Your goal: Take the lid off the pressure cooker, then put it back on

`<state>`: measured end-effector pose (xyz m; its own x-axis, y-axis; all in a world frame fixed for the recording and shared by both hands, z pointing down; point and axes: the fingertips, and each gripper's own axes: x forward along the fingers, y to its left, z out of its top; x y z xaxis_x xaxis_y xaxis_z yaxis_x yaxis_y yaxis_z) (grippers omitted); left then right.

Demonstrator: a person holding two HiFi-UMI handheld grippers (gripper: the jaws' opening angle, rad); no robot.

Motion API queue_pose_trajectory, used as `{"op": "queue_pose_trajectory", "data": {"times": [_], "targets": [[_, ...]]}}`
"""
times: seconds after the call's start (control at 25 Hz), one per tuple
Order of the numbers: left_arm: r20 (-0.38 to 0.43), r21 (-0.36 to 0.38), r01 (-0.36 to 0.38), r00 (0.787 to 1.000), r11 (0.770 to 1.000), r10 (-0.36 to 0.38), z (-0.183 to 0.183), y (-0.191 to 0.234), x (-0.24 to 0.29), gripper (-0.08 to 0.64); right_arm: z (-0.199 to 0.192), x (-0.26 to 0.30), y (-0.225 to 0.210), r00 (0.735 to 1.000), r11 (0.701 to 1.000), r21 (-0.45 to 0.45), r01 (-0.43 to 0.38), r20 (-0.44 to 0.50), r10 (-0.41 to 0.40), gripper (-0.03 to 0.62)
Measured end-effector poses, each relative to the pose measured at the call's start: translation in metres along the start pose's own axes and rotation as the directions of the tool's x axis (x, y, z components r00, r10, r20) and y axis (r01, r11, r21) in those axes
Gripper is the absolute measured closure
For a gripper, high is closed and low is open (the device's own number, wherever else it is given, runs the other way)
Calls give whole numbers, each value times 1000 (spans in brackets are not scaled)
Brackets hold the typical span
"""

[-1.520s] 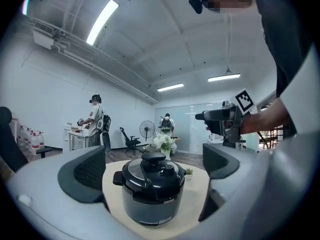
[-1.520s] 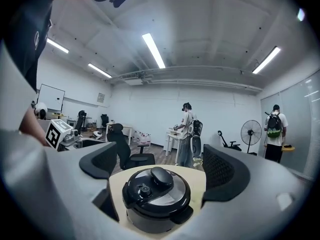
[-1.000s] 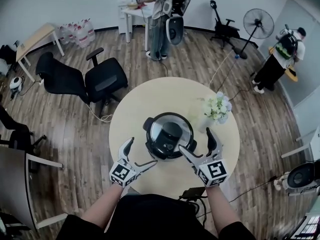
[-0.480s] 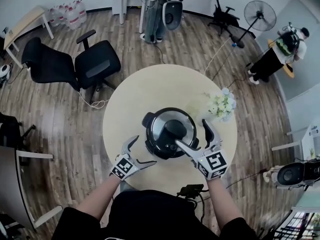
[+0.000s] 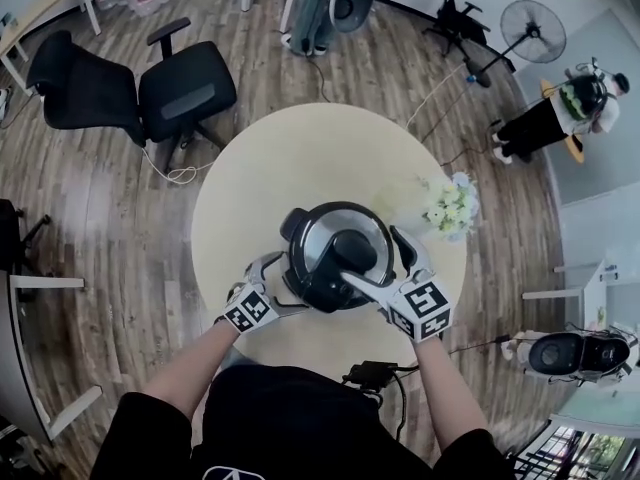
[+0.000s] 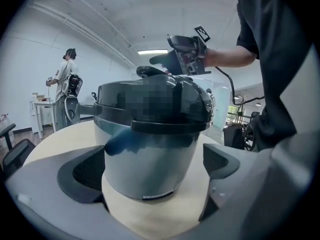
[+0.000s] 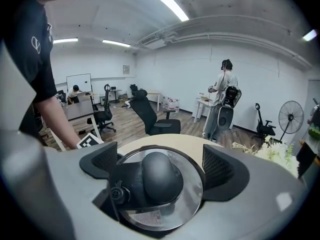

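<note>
Both tools have closed in from the near edge of the surface onto the pressure cooker (image 5: 335, 258), which stands upright near the middle of the round surface (image 5: 260, 168) with its lid (image 5: 318, 250) on. At the lid's centre sits a domed black knob (image 7: 161, 176), with a black bar running from it toward the rim on the person's side, where a small valve shows in the right gripper view. The right tool (image 5: 375, 258) hangs over the lid from the near right. Its jaws are apart, the knob is centred between them, and a gap shows on each side, so nothing is gripped. The knob lies straight ahead of this tool and a little below it, so a short drop and a squeeze looks like all the grasp needs. The left tool (image 5: 283, 286) comes in low from the near left. Its jaws are also apart and straddle the cooker's steel body below the lid's rim, and they do not look clamped on it. Judging by this, the left tool is placed to steady the pot while the right, the one nearer the knob, does the lifting or twisting. A bunch of pale flowers (image 5: 450, 208) stands just beside the cooker on the far right, clear of both tools.
</note>
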<state>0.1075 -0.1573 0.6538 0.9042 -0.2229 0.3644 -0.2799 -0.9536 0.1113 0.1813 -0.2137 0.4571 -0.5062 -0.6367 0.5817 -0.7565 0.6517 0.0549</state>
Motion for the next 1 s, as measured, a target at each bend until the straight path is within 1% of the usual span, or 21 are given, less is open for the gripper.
{"op": "queue_pose_trajectory", "data": {"times": [0.12, 0.2, 0.4, 0.56, 0.6, 0.64, 0.68, 0.72, 0.76, 0.8, 0.88, 0.96, 1.0], "targets": [[-13, -11, -15, 1000, 1000, 15, -11, 2, 6, -29, -11, 12, 1, 997, 999, 1, -47, -64, 47, 48], [-11, -17, -31, 999, 999, 31, -11, 4, 10, -29, -21, 22, 2, 989, 996, 4, -87, -117, 87, 48], [-1, -23, -32, 999, 999, 32, -9, 5, 13, -31, -38, 45, 6, 956, 984, 17, -180, -231, 179, 49], [8, -24, -32, 999, 999, 33, -8, 5, 12, -31, -47, 64, 8, 934, 976, 3, -218, -289, 209, 51], [12, -23, -34, 999, 999, 35, -8, 5, 12, -31, -47, 67, 9, 932, 975, -3, -222, -296, 211, 66], [14, -21, -36, 999, 999, 37, -7, 6, 12, -31, -47, 70, 10, 930, 974, -11, -225, -299, 212, 103], [15, -19, -38, 999, 999, 38, -6, 6, 12, -31, -47, 71, 11, 931, 974, -20, -225, -300, 209, 177], [12, -20, -39, 999, 999, 39, -6, 5, 11, -31, -47, 72, 11, 933, 975, -26, -222, -294, 205, 206], [7, -23, -39, 999, 999, 40, -7, 5, 11, -31, -47, 72, 10, 937, 976, -26, -217, -284, 201, 209], [5, -24, -40, 999, 999, 40, -8, 5, 11, -31, -46, 72, 9, 942, 977, -23, -211, -271, 197, 235], [6, -24, -41, 999, 999, 42, -8, 5, 11, -31, -45, 72, 9, 949, 978, -28, -204, -252, 191, 252], [10, -20, -41, 999, 999, 42, -6, 5, 12, -31, -45, 71, 10, 949, 978, -43, -203, -253, 186, 298], [13, -19, -41, 999, 999, 41, -6, 5, 13, -31, -46, 71, 10, 949, 978, -46, -202, -256, 184, 298]]}}
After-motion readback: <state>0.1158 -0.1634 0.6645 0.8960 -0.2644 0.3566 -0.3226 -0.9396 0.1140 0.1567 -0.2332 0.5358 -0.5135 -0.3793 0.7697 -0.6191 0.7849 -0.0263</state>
